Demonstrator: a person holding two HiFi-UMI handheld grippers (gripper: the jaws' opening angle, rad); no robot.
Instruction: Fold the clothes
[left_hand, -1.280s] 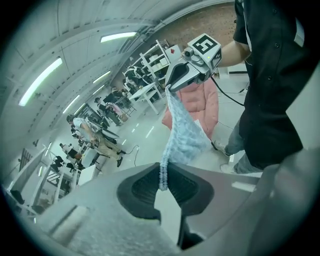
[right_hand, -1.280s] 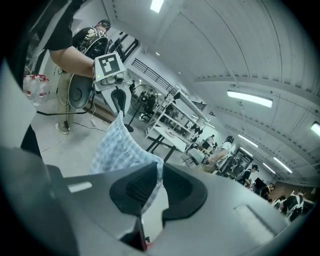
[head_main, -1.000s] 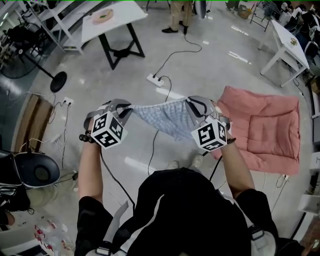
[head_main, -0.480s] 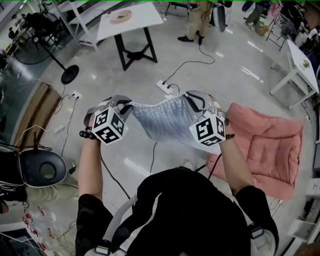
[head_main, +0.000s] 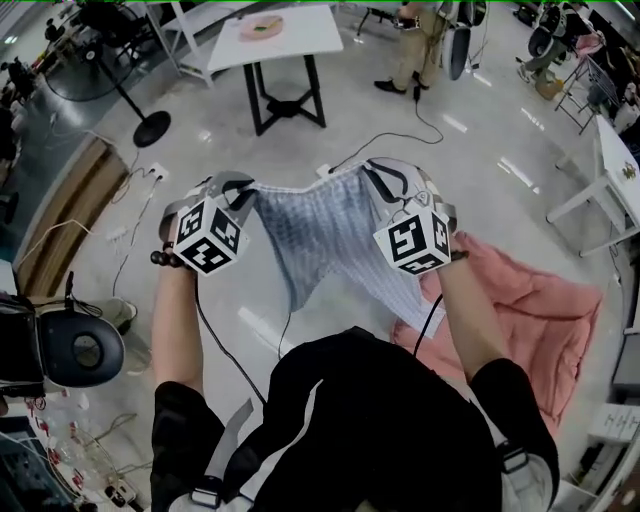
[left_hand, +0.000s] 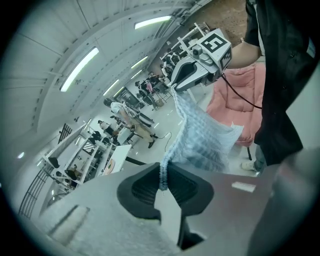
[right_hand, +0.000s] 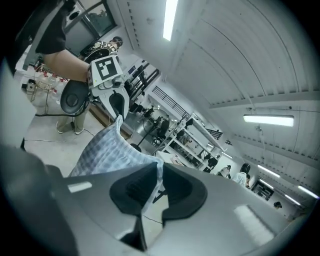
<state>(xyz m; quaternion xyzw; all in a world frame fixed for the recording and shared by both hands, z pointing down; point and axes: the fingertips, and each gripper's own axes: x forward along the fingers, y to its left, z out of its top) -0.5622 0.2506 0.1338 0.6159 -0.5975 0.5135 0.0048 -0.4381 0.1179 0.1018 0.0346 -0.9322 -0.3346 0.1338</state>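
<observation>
One checked garment (head_main: 322, 238) between left gripper (head_main: 248, 190) and right gripper (head_main: 368, 172); one pink cushion (head_main: 525, 315)

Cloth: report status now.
Left gripper, right gripper both shut on blue cloth. Cloth hangs stretched between them, in midair. Pink cushion lies below, apart.

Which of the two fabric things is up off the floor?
The blue checked cloth, stretched in the air between the left gripper and right gripper; the pink quilted mat lies flat on the floor.

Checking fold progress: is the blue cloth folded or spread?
Spread: the cloth hangs in the air, left tongs and right tongs pinching its top corners.
</observation>
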